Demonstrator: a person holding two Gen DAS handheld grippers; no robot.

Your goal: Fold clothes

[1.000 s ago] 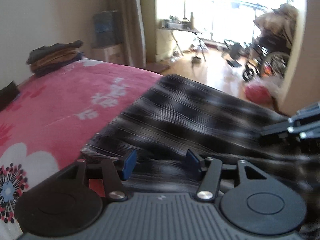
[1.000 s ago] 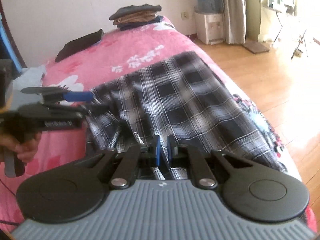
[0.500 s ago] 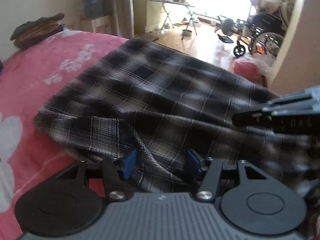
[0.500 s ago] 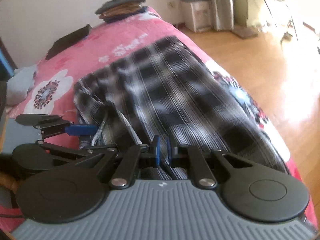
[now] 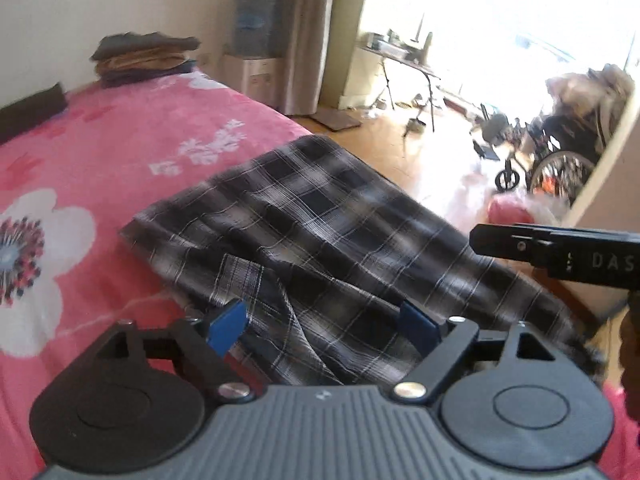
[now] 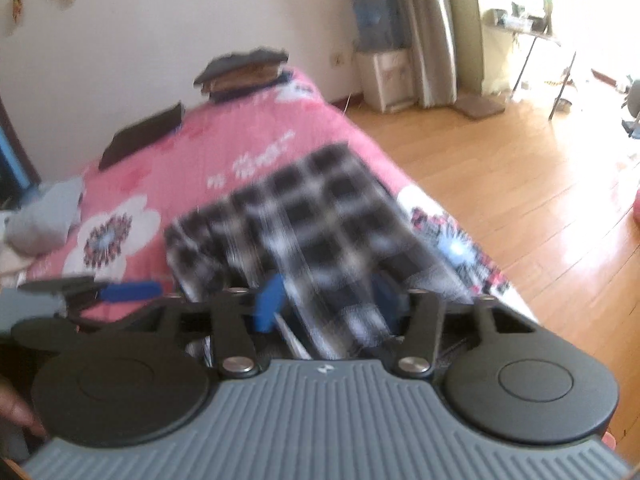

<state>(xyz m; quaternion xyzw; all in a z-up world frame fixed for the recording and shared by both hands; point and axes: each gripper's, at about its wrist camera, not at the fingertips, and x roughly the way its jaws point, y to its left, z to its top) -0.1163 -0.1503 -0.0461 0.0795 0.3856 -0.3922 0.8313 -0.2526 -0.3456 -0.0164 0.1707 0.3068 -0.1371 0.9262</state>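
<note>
A black-and-white plaid garment (image 5: 320, 240) lies folded on the pink floral bedspread (image 5: 100, 168), near the bed's right edge. My left gripper (image 5: 326, 322) is open just above its rumpled near end, with nothing between the blue pads. My right gripper (image 6: 328, 304) is open too, hovering over the same near end of the plaid garment (image 6: 304, 216); this view is blurred. The right gripper's black body (image 5: 560, 248) reaches in from the right in the left wrist view. The left gripper (image 6: 120, 292) shows at the left in the right wrist view.
A stack of folded clothes (image 5: 144, 54) sits at the bed's far end by the wall, with a dark item (image 5: 32, 110) to its left. A grey cloth (image 6: 44, 216) lies at the left. Wooden floor (image 6: 520, 184), a water dispenser (image 5: 256, 56) and a wheelchair (image 5: 560, 152) lie beyond the bed.
My right gripper has opened and let go of the plaid garment, which now lies flat on the bed. Both grippers have pulled back from it.
</note>
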